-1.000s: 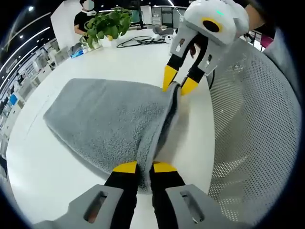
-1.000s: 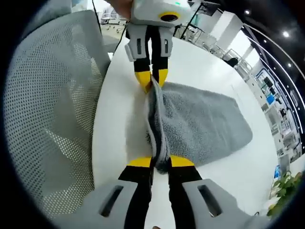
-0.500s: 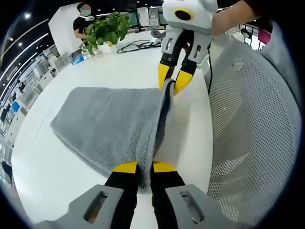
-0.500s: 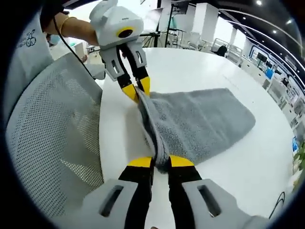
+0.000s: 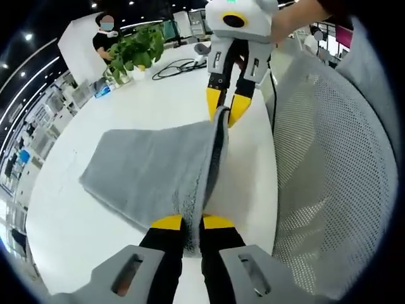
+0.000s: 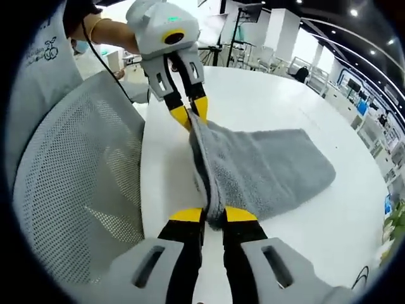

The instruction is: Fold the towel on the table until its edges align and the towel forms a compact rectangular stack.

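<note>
**Near edge of towel lifted for the fold**

The grey towel (image 5: 152, 174) lies on the white table (image 5: 76, 221). Its edge nearest the mesh chair (image 5: 329, 158) now rides higher than a second ago. The left gripper (image 5: 193, 223) and right gripper (image 6: 213, 215) each clamp one corner of that edge. Judgement: the fold is under way; the raised edge remains to be carried over the far edge.

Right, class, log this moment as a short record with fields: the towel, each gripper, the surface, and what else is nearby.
towel: grey towel, one edge lifted, the rest trailing on the table
left gripper: shut on one end of the lifted edge
right gripper: shut on the other end
surface: white table
nearby: mesh chair back, potted plant, black cable
</note>
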Tool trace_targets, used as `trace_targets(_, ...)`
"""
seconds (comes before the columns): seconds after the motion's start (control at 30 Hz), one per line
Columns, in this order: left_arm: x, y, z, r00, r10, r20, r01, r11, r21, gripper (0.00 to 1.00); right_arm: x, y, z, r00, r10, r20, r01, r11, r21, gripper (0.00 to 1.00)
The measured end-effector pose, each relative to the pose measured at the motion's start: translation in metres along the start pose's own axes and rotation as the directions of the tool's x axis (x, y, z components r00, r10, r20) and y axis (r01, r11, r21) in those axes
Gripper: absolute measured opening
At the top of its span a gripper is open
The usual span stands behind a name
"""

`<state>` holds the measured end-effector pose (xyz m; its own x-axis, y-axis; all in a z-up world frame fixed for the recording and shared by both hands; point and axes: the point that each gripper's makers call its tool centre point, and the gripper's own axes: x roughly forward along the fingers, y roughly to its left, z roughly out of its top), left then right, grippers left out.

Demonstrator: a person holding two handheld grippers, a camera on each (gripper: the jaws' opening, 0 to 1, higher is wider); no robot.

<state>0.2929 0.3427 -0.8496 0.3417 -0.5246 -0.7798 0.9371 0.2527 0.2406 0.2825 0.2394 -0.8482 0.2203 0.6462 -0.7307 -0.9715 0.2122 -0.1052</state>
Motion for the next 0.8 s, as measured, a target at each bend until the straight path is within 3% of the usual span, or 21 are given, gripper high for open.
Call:
trace_targets(0.33,-0.021,-0.007,0.016,1.000,-0.027,0.013,0.027,0.999,0.018,0.08,-0.022,0.010,0.011,1.000,0.011,0.015,-0.011,1.000,-0.014,0.09)
trace_targets(0.6,-0.040,-0.012,0.032,1.000,-0.009,0.027,0.008,1.000,0.010,0.08,-0.041,0.018,0.020,0.999,0.018,0.041,-0.018,1.000,0.015,0.09)
trace_targets(0.8,-0.054,-0.019,0.043,0.999,-0.034,0.040,0.034,0.999,-0.002,0.08,-0.056,0.026,0.026,0.998,0.028,0.052,-0.030,0.999,0.029,0.09)
